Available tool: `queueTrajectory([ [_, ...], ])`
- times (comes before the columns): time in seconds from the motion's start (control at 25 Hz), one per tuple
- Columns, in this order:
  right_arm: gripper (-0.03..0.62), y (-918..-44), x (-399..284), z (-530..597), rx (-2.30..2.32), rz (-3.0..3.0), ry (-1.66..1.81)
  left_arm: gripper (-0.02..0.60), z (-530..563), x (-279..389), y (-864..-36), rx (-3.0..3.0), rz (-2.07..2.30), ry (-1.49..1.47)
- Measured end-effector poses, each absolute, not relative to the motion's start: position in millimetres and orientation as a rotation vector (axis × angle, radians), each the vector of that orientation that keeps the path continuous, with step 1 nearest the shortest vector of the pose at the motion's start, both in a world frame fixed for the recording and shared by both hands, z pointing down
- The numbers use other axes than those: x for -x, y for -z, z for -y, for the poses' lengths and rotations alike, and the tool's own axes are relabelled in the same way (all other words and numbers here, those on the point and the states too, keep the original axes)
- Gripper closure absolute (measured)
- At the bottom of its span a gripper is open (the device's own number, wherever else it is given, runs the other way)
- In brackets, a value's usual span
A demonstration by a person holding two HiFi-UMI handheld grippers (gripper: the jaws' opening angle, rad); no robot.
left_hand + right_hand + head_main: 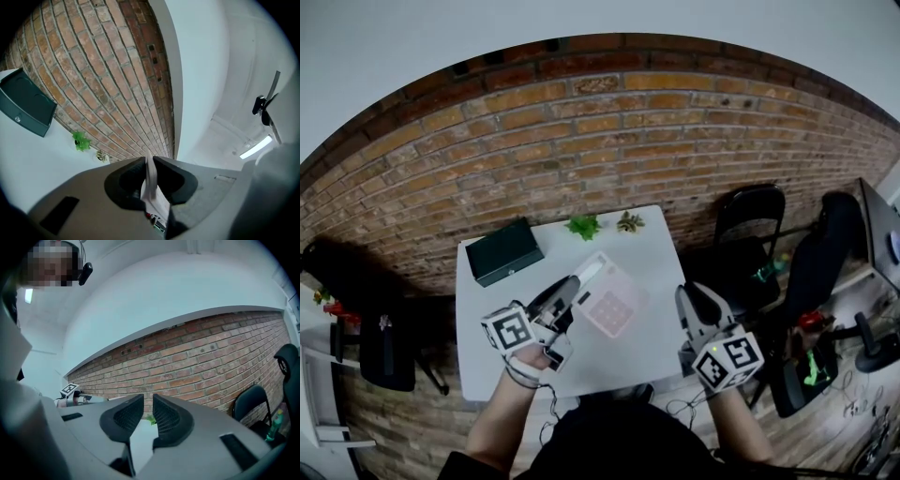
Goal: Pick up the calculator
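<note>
The calculator (611, 302), pale pink with a white top end, hangs tilted above the white table (652, 248), and my left gripper (581, 283) is shut on its near end. In the left gripper view the calculator (151, 185) shows edge-on as a thin pale slab pinched between the dark pads, with my left gripper (150, 171) pointing level at the brick wall. My right gripper (694, 302) hovers off the table's right edge. Its jaws (148, 411) stand a narrow gap apart with nothing between them.
A dark green box (503, 251) sits at the table's far left corner, and two small plants (583, 225) (630, 222) stand at the far edge by the brick wall. Black chairs (752, 225) stand to the right, and another chair (384, 342) to the left.
</note>
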State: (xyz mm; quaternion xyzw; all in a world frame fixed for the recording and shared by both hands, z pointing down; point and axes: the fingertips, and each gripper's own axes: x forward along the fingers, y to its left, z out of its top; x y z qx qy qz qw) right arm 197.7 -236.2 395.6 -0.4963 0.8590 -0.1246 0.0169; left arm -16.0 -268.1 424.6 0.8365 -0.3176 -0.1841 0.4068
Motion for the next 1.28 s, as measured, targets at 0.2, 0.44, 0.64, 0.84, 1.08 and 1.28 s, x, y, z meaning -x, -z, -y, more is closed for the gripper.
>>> queueTrajectory([
  [0.2, 0.53, -388, -210, 241, 1.561, -2.646, 0.362, 0.532, 265, 17, -416, -2.093, 0.797, 0.491],
  [0.44, 0.534, -389, -215, 245, 1.551, -2.651, 0.354, 0.532, 262, 11, -398, -2.122, 0.76, 0.521],
  [0.64, 0.536, -394, -216, 249, 1.543, -2.651, 0.366, 0.532, 259, 5, -384, -2.127, 0.708, 0.566],
  [0.84, 0.537, -399, -218, 252, 1.533, -2.65, 0.39, 0.532, 256, 4, -382, -2.108, 0.702, 0.586],
  [1.08, 0.539, -402, -214, 253, 1.515, -2.662, 0.404, 0.532, 253, 6, -388, -2.095, 0.719, 0.581],
  [1.28, 0.54, -402, -211, 252, 1.495, -2.675, 0.403, 0.532, 251, 9, -394, -2.076, 0.728, 0.587],
])
